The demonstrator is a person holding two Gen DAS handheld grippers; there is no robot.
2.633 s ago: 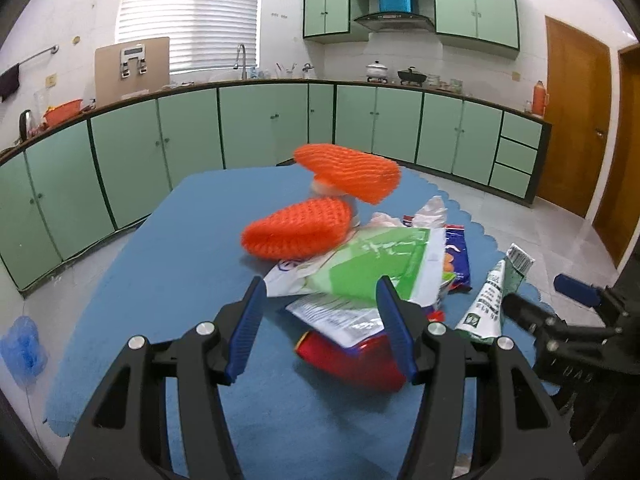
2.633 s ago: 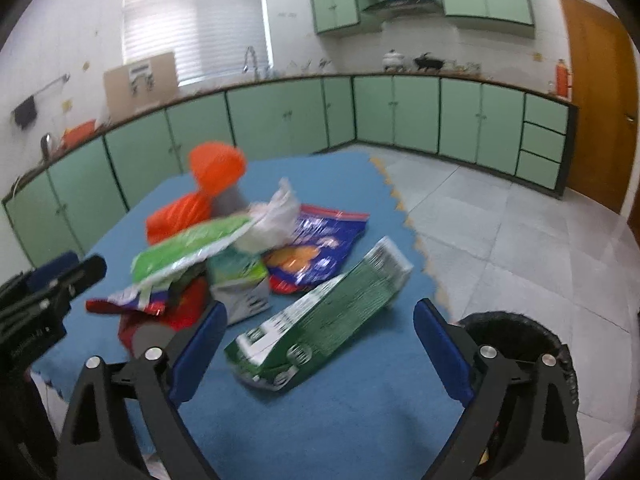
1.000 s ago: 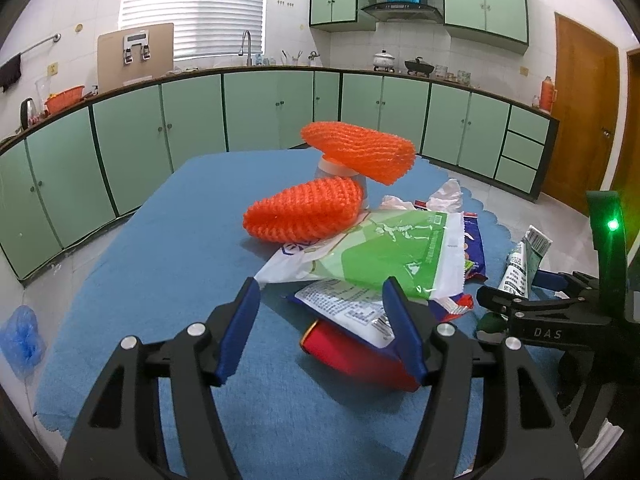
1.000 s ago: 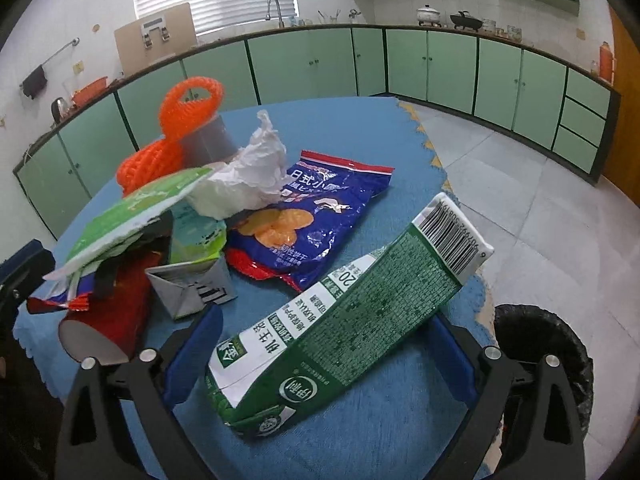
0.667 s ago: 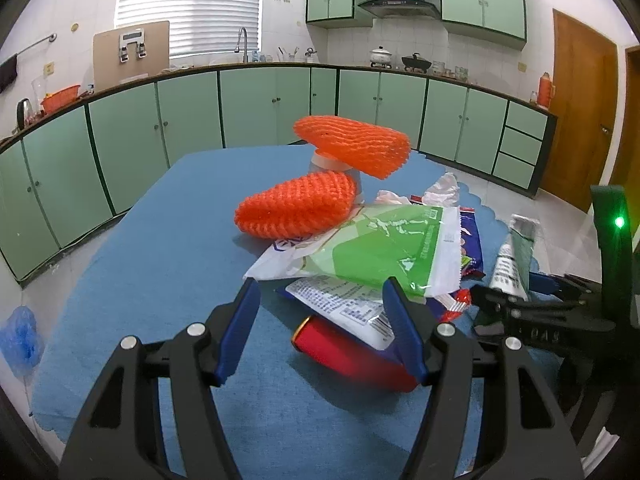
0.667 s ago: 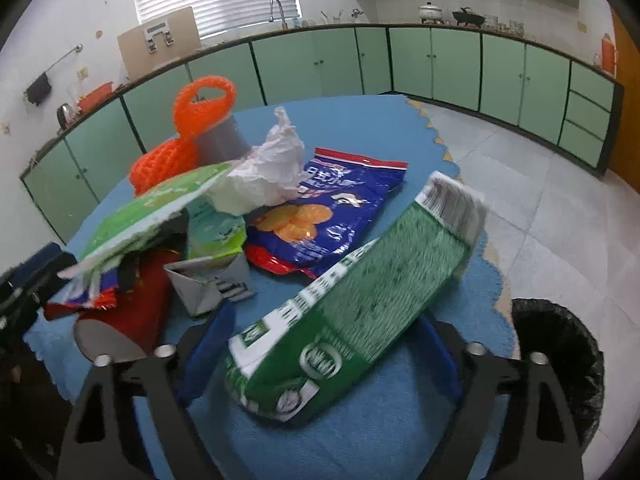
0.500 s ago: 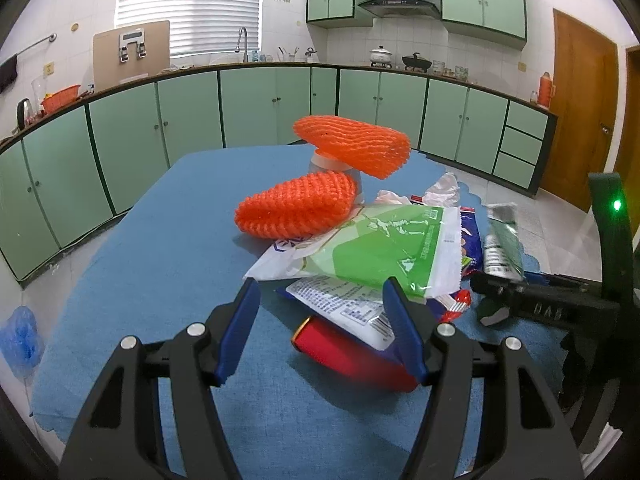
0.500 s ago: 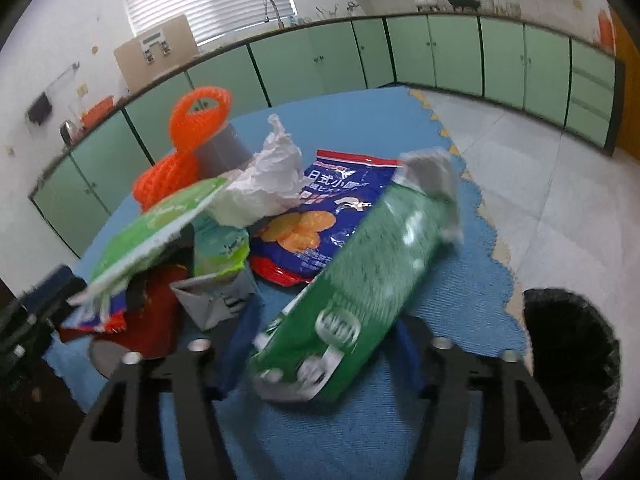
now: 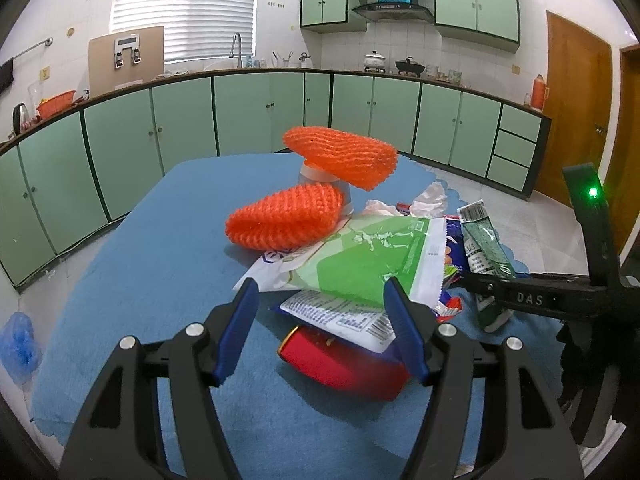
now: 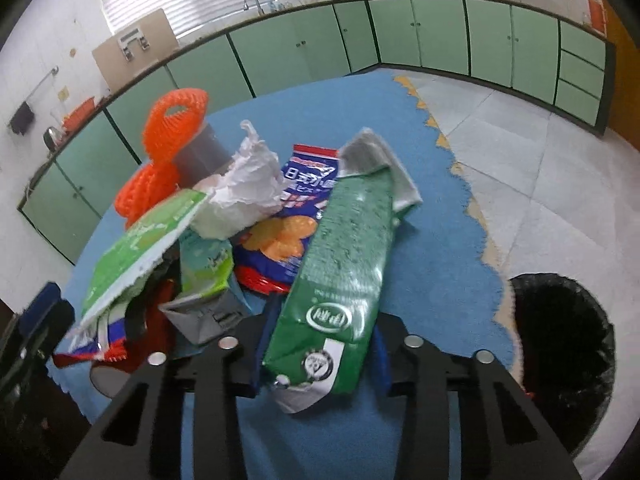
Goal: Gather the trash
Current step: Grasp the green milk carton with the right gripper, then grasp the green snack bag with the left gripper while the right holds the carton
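My right gripper [image 10: 320,344] is shut on a flattened green milk carton [image 10: 344,264] and holds it tilted up over the blue table [image 10: 440,240]. The carton also shows in the left wrist view [image 9: 482,248], held by the right gripper [image 9: 480,286]. A trash pile lies left of it: orange foam nets [image 9: 288,216], a green-white bag [image 9: 360,260], a red can [image 9: 340,360], crumpled white paper [image 10: 244,192], a blue snack bag [image 10: 296,216]. My left gripper [image 9: 320,320] is open and empty, just in front of the pile.
A black-lined trash bin [image 10: 560,344] stands on the tiled floor at the table's right edge. Green kitchen cabinets [image 9: 260,112] run along the walls behind. A blue bag [image 9: 18,340] lies on the floor at the left.
My right gripper has closed on the green carton and lifted its far end off the table, turning it upright. My left gripper has stayed open and nearly still.
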